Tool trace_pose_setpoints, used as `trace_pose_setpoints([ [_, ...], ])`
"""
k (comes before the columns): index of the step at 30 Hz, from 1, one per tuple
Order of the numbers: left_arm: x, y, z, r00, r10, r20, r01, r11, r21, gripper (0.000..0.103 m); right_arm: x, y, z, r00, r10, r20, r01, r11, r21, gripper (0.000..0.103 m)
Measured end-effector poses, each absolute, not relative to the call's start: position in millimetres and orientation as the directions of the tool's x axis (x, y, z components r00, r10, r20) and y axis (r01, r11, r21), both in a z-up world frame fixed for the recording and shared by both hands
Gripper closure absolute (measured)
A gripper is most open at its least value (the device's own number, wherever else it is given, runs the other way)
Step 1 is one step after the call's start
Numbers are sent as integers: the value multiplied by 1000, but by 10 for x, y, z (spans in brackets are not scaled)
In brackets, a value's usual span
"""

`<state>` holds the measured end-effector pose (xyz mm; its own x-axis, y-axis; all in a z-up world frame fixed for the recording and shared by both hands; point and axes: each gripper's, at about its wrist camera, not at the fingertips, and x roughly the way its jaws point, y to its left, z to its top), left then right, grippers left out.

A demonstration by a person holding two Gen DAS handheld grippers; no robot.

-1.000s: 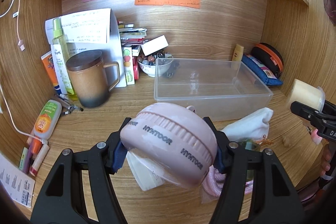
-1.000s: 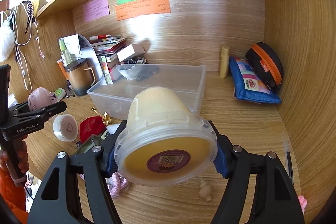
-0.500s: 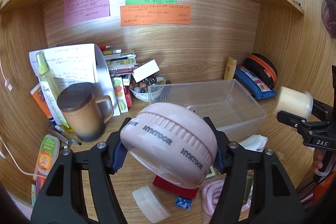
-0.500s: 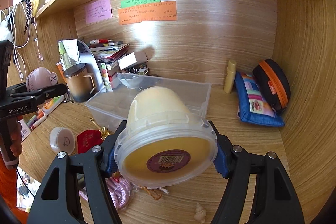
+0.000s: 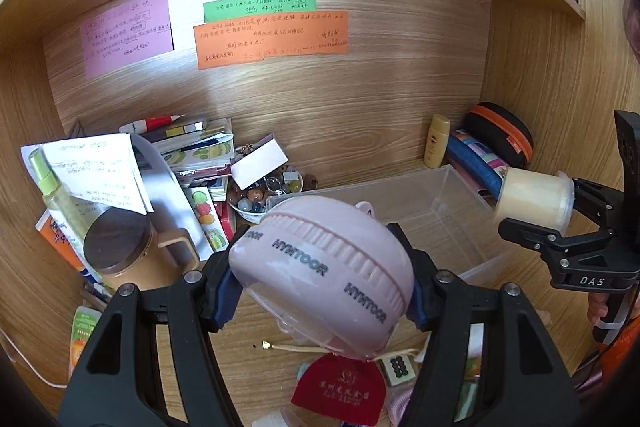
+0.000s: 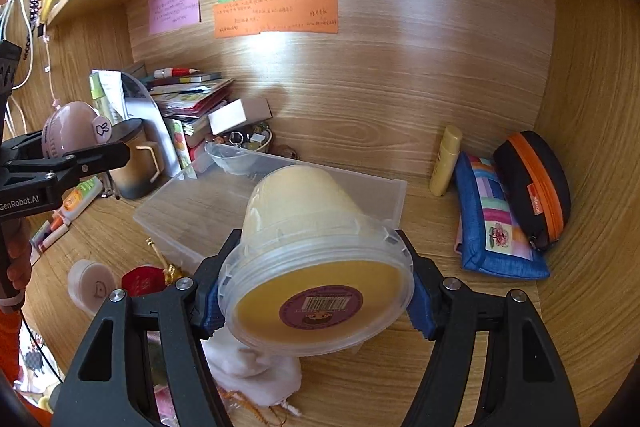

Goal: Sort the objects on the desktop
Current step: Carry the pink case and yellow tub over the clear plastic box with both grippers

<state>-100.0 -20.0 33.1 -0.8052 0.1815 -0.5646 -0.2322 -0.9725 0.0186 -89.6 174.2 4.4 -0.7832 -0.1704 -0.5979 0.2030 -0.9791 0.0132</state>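
Observation:
My left gripper [image 5: 320, 291] is shut on a pink domed case [image 5: 324, 279] lettered HYNTOOR, held in the air above the desk near the clear plastic bin [image 5: 452, 203]. The same pink case [image 6: 68, 131] shows at the left of the right wrist view. My right gripper [image 6: 316, 295] is shut on a pale yellow lidded tub [image 6: 312, 259] with a barcode label, lifted in front of the clear bin [image 6: 200, 203]. That tub [image 5: 532, 199] appears at the right of the left wrist view. The bin looks bare inside.
A brown lidded mug [image 5: 120, 251], book stack [image 5: 192, 151] and bead bowl [image 5: 260, 199] crowd the back left. A yellow tube [image 6: 446, 159], blue pouch [image 6: 492, 223] and black-orange case [image 6: 532, 187] lie at the right. A red pouch [image 5: 344, 391], white cloth [image 6: 248, 367] and round lid [image 6: 90, 285] litter the front.
Both grippers rose and drew back from the desk with their loads still gripped. The bin and back clutter now sit lower and smaller, and more of the noted back wall shows.

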Motion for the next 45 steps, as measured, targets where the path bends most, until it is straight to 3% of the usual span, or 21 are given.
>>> trace_pose_setpoints([
  [21,-1942,-29,-125,-634,223,-741,-307,-951,-24,38,-1608,1703,-221,-702,-133,-700,244,-968,-60,36],
  [45,-2243,259,-528,-507,187,-841,-391,-920,32,38,-2027,1569,-535,-576,-104,-811,329,-937,-113,36],
])
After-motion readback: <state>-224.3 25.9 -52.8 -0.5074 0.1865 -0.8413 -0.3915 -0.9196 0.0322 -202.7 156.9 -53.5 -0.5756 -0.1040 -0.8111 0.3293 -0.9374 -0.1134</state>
